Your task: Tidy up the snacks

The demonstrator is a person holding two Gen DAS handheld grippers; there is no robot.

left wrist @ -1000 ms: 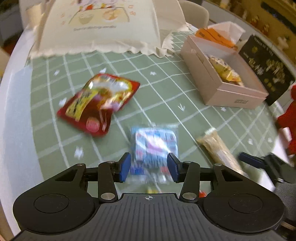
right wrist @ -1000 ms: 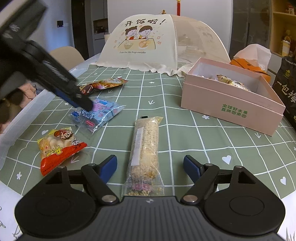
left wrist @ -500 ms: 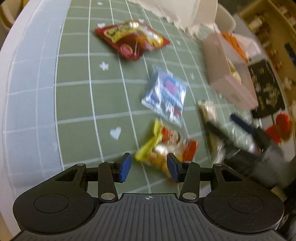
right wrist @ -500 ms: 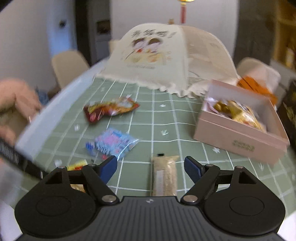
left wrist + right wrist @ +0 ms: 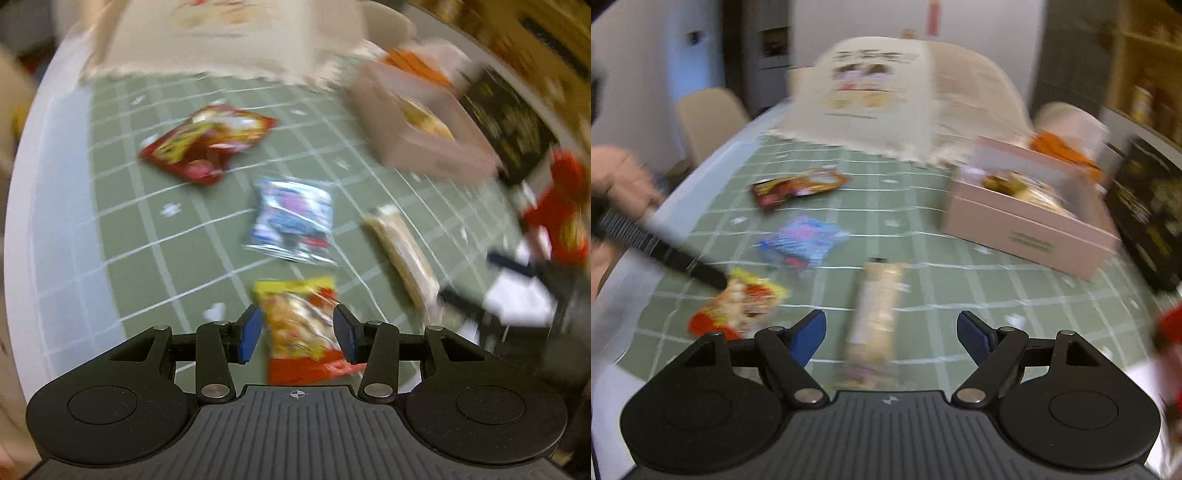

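On the green checked bench (image 5: 122, 229), left to right:

1. Left tongs (image 5: 297, 334): partly spread, straddling the yellow-and-red snack bag (image 5: 299, 325); blur hides whether the pads touch it.
2. Yellow-and-red snack bag: probably light, crinkly and slippery; best pinched across its middle.
3. Red packet (image 5: 207, 147) and blue packet (image 5: 291, 221): lying farther back, apart from each other.
4. Oat bar (image 5: 877, 310): flat ahead of the right tongs (image 5: 891, 332), which are spread wide and empty.
5. Pink box (image 5: 1027, 229): open, snacks inside.
6. Right wrist view alone shows a hand (image 5: 617, 184) gripping the left tool.
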